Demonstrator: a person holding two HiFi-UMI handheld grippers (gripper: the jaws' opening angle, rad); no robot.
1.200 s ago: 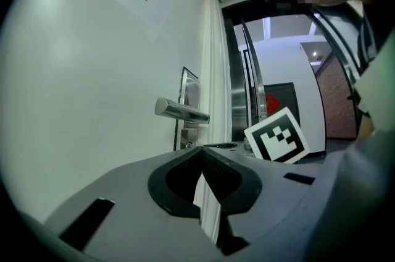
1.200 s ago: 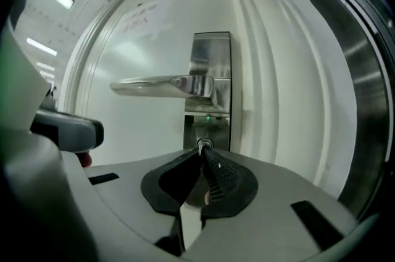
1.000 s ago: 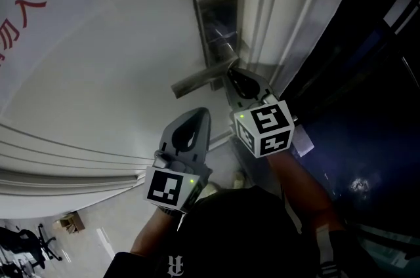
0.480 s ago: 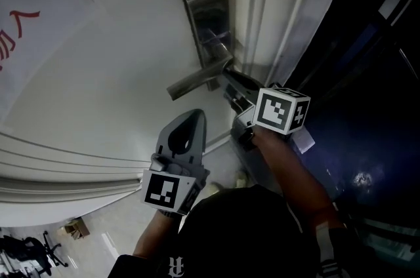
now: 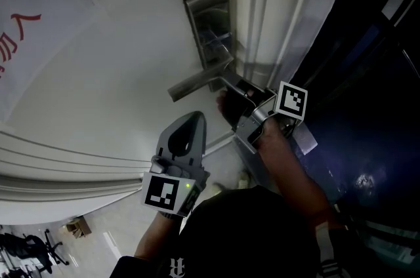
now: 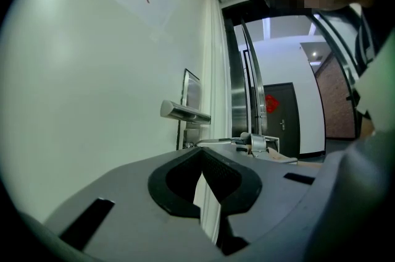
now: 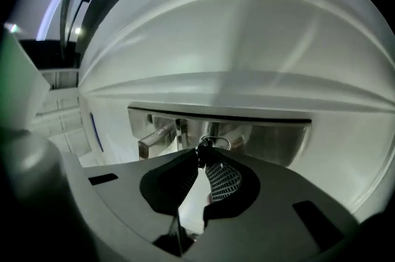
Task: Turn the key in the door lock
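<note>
1. Right gripper (image 7: 201, 159): jaws closed on the key (image 7: 199, 149), pinching its head at the jaw tips. A small ring (image 7: 217, 143) hangs on the key just right of the tips.
2. The key sits in the steel lock plate (image 5: 207, 21) on the white door (image 5: 118, 73), at centre frame in the right gripper view. In the head view it is hidden behind the gripper.
3. The lever handle (image 5: 194, 81) juts from the plate toward lower left in the head view, just left of the right gripper.
4. Left gripper (image 6: 201, 153): jaws together at the tips, holding nothing. It is at lower centre of the head view, below the handle and clear of it.
5. A white sign (image 5: 16, 14) with red characters is at the upper left.
</note>
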